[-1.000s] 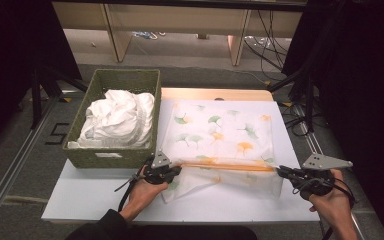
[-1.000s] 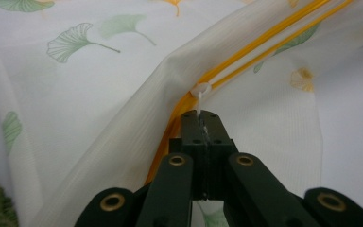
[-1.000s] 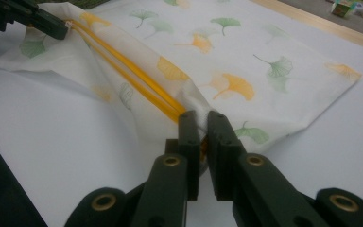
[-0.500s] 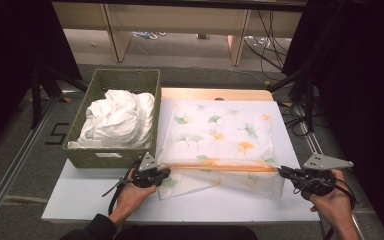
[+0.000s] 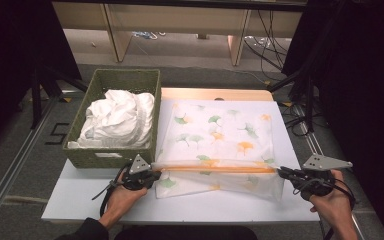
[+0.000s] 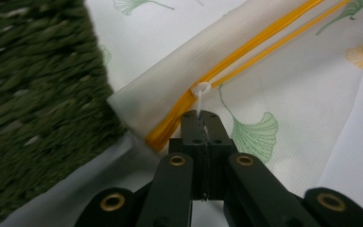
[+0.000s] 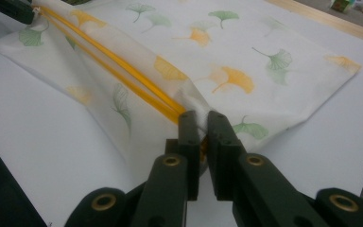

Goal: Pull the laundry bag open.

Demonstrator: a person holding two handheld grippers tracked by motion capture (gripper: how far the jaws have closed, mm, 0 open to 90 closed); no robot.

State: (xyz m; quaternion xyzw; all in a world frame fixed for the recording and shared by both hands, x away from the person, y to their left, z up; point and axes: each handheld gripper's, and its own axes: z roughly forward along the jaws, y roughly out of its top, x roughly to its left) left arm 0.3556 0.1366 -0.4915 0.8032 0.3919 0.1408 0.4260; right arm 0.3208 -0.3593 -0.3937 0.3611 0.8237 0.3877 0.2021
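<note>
Pressed together, the black jaws of the left gripper [image 6: 201, 124] pinch a small white zipper pull [image 6: 200, 90] at the near end of an orange zipper [image 6: 246, 52], which runs away from the jaw tips along a stiff, translucent band of a zippered cloth bag [image 5: 215, 145]. Just beside those jaws on one side sits the coarse weave of a green wicker basket [image 6: 33, 90]. Jaws of the right gripper [image 7: 199, 125] clamp the bag's other end, with the orange zipper line and thin cloth caught between them (a slit of cloth shows in the gap). Soft white fabric printed with green and orange ginkgo leaves spreads beyond both jaw pairs, lying flat on a smooth white table [image 5: 85, 200]. From the high view, both hands [image 5: 122, 192] reach in low from the near edge, and the zipper stretches straight between the two grippers; that view also reveals crumpled white cloth [image 5: 117, 117] heaped inside the rectangular basket.
</note>
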